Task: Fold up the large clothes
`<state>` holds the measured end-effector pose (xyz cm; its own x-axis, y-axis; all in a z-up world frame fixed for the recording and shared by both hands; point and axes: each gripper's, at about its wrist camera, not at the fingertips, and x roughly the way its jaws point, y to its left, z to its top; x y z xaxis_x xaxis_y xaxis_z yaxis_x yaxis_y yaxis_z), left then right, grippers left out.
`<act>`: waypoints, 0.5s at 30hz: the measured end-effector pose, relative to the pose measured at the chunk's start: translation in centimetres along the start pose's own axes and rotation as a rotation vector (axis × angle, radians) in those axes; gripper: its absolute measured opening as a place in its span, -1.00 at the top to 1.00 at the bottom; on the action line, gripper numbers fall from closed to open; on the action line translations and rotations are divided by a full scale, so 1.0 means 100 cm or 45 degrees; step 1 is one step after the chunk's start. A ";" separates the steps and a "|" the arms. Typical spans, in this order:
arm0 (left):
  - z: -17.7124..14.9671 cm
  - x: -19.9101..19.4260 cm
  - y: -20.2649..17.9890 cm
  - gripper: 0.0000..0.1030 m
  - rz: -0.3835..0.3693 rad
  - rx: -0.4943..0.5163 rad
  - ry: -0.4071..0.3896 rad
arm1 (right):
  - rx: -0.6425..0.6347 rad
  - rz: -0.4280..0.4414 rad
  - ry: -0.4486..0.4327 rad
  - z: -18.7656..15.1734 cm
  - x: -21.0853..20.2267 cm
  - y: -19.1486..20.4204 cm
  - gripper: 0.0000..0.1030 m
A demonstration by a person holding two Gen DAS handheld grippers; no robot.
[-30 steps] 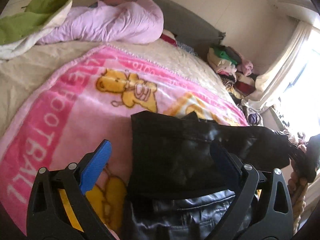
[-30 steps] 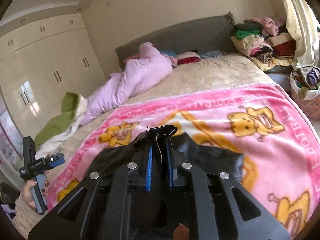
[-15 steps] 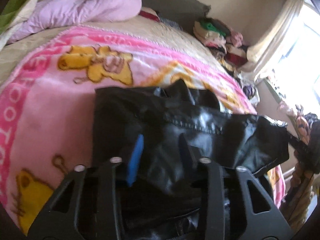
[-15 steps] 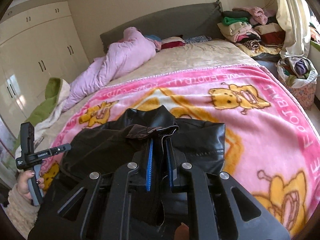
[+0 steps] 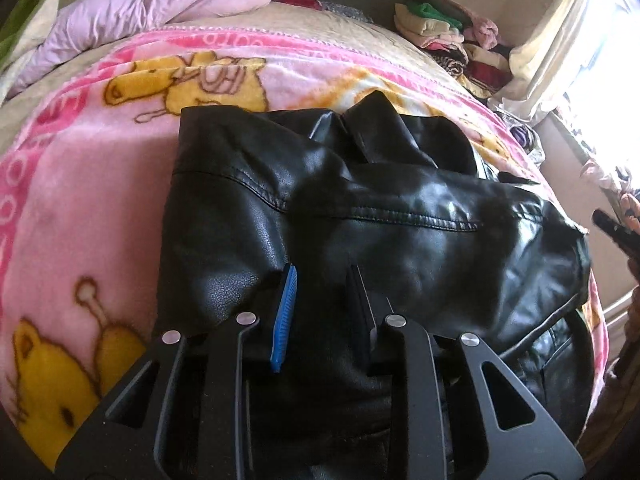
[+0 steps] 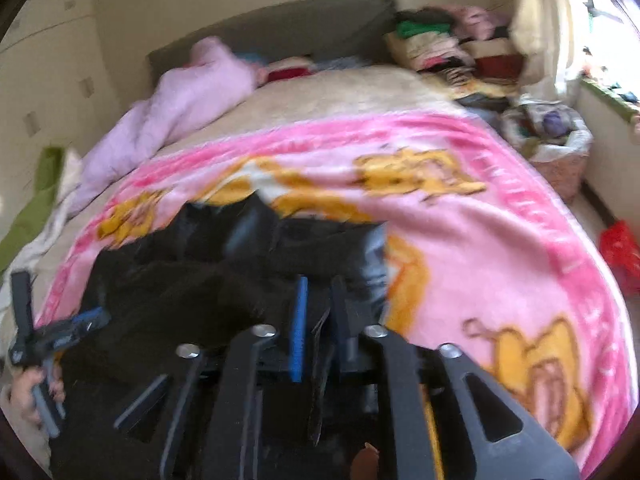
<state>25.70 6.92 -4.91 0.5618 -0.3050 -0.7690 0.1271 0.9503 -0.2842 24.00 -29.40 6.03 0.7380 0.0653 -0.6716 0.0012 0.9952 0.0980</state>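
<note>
The black leather jacket (image 5: 360, 216) lies folded on the pink cartoon blanket (image 5: 80, 184) that covers the bed, close to the near edge. Your left claw (image 5: 320, 312) has just been closing and now stands narrow, with a fold of the jacket bunched between its pads; it appears to pinch that fold. Your right claw (image 6: 318, 320) has just been opening, and a dark strip of the jacket (image 6: 224, 280) hangs in the slim gap between its pads; the right wrist view is blurred, so whether the pads press on it cannot be told. Judged from this, the step in hand is setting the folded layer down and flattening it. Keep the left pinch near the fold's edge, lower both hands together, and draw the leather taut so that no crease is trapped; stiff leather will likely spring back, so press the fold before you let go. Watch the near edge of the bed, where the jacket's lower part hangs close to it. Open blanket lies ahead and on both sides of the jacket. The lilac duvet (image 5: 168, 0) and the stacked clothes (image 5: 448, 36) sit well apart, near the headboard.
</note>
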 end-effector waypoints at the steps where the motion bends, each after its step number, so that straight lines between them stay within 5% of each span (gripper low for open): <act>1: 0.000 0.000 0.001 0.65 0.000 0.000 -0.001 | 0.000 -0.016 -0.042 0.003 -0.005 0.003 0.55; 6: 0.001 0.000 0.001 0.65 0.002 0.000 -0.003 | -0.126 0.104 -0.011 0.007 0.008 0.051 0.53; 11: 0.001 0.000 -0.001 0.65 0.018 0.015 -0.007 | -0.280 0.173 0.132 -0.006 0.051 0.114 0.43; 13: 0.001 0.000 0.000 0.65 0.013 0.012 -0.009 | -0.309 0.163 0.192 -0.013 0.070 0.128 0.32; 15: 0.001 0.000 -0.001 0.65 0.016 0.014 -0.010 | -0.352 0.136 0.250 -0.019 0.084 0.134 -0.02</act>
<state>25.76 6.83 -4.86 0.5696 -0.2924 -0.7682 0.1286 0.9548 -0.2681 28.93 -15.39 0.32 0.5805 0.1558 -0.7992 -0.2714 0.9624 -0.0095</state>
